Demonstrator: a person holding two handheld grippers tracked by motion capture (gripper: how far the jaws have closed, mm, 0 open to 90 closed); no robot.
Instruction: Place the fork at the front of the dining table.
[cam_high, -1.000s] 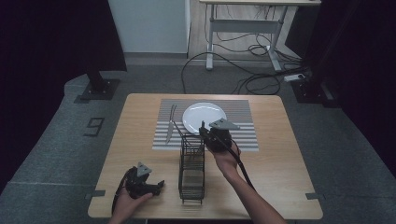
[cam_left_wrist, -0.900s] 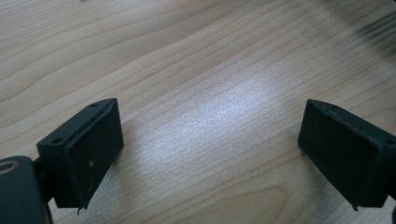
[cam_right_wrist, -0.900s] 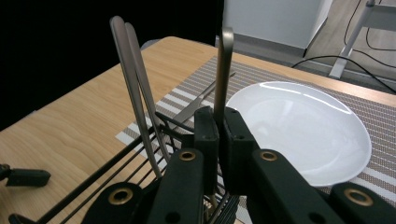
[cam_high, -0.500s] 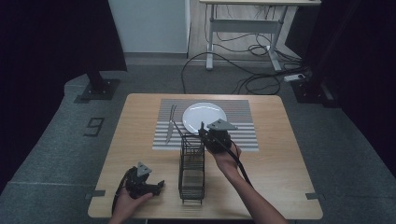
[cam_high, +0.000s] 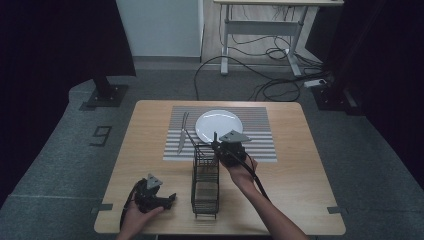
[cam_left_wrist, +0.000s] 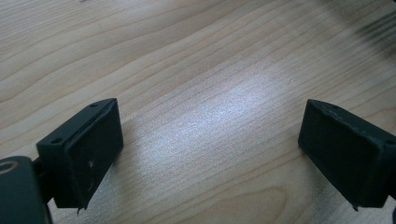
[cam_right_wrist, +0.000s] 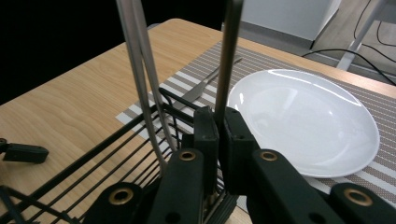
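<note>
My right gripper (cam_right_wrist: 219, 126) is shut on the slim handle of a metal utensil (cam_right_wrist: 229, 51) that stands upright at the far end of a black wire rack (cam_right_wrist: 116, 140). Another thin metal handle (cam_right_wrist: 137, 70) rises from the rack just to its left. In the high view, the right gripper (cam_high: 217, 145) sits over the rack's (cam_high: 205, 185) far end, close to the white plate (cam_high: 218, 125). My left gripper (cam_high: 168, 198) rests low on the table's near left. Its jaws (cam_left_wrist: 210, 154) are open, with bare wood between them.
A grey striped placemat (cam_high: 260, 140) carries the plate and a fork (cam_high: 182, 132) lying at its left. The wooden table (cam_high: 310, 200) has free room on the right side. Cables and a desk frame lie on the floor beyond.
</note>
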